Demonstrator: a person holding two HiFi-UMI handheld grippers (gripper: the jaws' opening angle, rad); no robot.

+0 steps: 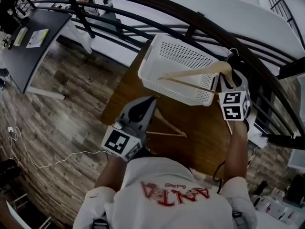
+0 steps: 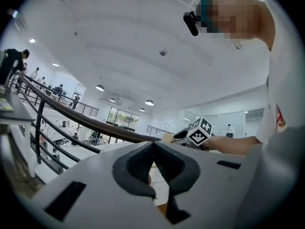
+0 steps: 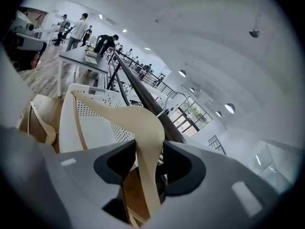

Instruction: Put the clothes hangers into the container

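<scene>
A white perforated basket (image 1: 177, 61) stands at the far end of the brown table (image 1: 202, 140). My right gripper (image 1: 228, 78) is shut on a pale wooden hanger (image 1: 200, 73), held over the basket's near right rim. In the right gripper view the hanger (image 3: 143, 128) runs up between the pads, with the basket (image 3: 95, 123) behind it. A second wooden hanger (image 1: 167, 126) lies on the table beside my left gripper (image 1: 152, 100). The left gripper (image 2: 153, 149) is shut on nothing, and the basket (image 2: 159, 187) shows just below its tips.
A black curved railing (image 1: 200, 18) runs behind the table, close to the basket and the right gripper. A dark desk (image 1: 33, 46) stands far left on the wood floor. A white cable (image 1: 43, 163) trails across the floor at lower left.
</scene>
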